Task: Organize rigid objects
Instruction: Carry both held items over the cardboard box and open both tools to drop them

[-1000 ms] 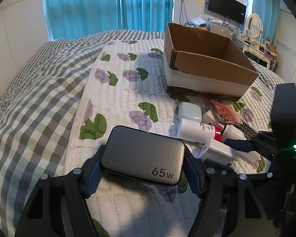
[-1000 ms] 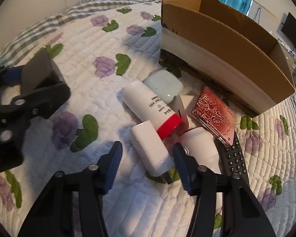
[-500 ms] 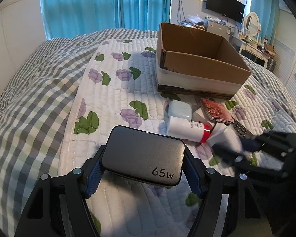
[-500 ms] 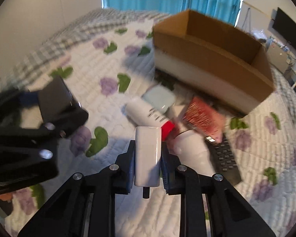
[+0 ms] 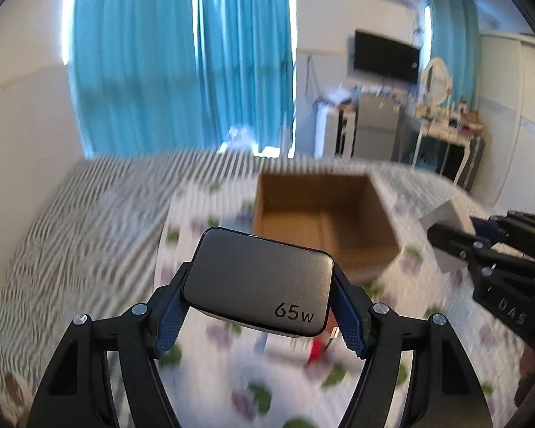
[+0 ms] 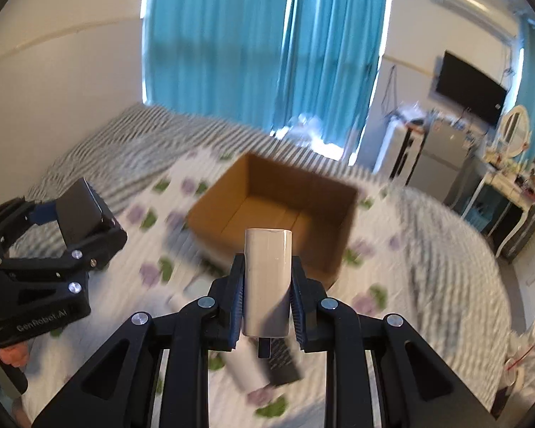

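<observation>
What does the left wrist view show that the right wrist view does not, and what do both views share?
Only the left wrist view shows the "65w" marking on the grey charger clamped in the left gripper, and a blurred red item on the quilt below it.

Only the right wrist view shows the pin under the white charger held in the right gripper, and the person's fingertips on the left gripper's handle.

Both show the empty cardboard box on the floral quilt, blue curtains, the wall TV, and both loaded grippers.

Left gripper [image 5: 258, 308]: black frame, blue ribbed pads, silver screws, "GenRobot.AI" lettering. Right gripper [image 6: 267, 294]: same build, "DAS" marking. Bare fingers [image 6: 12, 355] near left edge.
</observation>
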Action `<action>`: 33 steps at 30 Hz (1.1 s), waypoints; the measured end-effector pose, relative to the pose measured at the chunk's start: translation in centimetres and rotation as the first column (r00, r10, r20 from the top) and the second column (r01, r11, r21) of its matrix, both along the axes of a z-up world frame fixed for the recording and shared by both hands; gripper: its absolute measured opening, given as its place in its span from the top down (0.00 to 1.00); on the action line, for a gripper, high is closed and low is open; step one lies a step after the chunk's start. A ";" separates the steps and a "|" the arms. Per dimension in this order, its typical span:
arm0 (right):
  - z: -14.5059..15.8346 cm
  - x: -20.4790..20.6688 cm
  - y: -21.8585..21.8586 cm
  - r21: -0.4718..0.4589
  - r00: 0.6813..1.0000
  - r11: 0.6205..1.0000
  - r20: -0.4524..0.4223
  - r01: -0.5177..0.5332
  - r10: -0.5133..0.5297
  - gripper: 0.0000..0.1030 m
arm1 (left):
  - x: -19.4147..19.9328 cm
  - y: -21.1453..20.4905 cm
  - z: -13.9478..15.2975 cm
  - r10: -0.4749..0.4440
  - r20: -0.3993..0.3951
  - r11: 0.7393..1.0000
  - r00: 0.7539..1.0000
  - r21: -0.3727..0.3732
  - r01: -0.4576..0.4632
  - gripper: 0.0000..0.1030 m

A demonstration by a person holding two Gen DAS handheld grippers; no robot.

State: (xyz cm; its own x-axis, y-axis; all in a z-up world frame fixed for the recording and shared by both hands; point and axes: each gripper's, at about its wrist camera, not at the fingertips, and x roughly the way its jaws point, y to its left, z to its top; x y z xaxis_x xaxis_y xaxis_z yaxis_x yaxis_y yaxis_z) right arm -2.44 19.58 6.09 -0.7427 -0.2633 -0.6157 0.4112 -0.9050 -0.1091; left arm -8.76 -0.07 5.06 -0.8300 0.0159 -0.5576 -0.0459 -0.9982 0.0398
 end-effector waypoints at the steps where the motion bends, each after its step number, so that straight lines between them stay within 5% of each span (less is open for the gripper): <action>1: 1.1 -0.7 0.4 -0.006 1.000 1.000 -0.022 0.010 -0.010 0.79 | -0.8 0.5 0.8 -0.013 -0.023 1.000 1.000 -0.004 0.013 0.29; 8: 3.2 -7.2 1.9 -0.043 0.997 0.997 -0.049 0.058 -0.060 0.79 | -9.2 3.6 1.9 -0.068 -0.028 0.998 0.997 -0.001 0.068 0.29; 18: -3.0 -17.4 1.4 -0.044 0.995 0.995 0.056 0.089 -0.086 0.79 | -19.0 5.4 -7.8 -0.038 0.118 0.999 0.992 -0.014 0.040 0.29; 25: -7.1 -19.8 2.2 -0.045 0.991 0.996 0.112 0.082 -0.076 0.79 | -20.3 5.4 -10.6 -0.068 0.148 0.997 0.987 -0.010 0.071 0.27; 29: -7.3 -19.9 2.2 -0.042 0.989 0.995 0.122 0.093 -0.088 0.79 | -19.0 5.4 -8.8 -0.059 0.048 0.998 0.997 -0.022 0.060 0.11; 33: -7.2 -20.4 2.1 -0.038 0.986 0.994 0.136 0.102 -0.096 0.79 | -18.5 4.2 -7.5 -0.048 0.051 0.999 0.998 -0.022 0.049 0.11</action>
State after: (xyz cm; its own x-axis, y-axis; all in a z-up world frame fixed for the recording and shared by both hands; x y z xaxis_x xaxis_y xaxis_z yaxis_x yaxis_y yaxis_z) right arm -22.88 21.66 -1.08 -0.6780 -0.2224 -0.7006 0.3277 -0.9446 -0.0172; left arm -27.27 4.12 -2.44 -0.7993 0.0420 -0.5995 -0.0967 -0.9935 0.0593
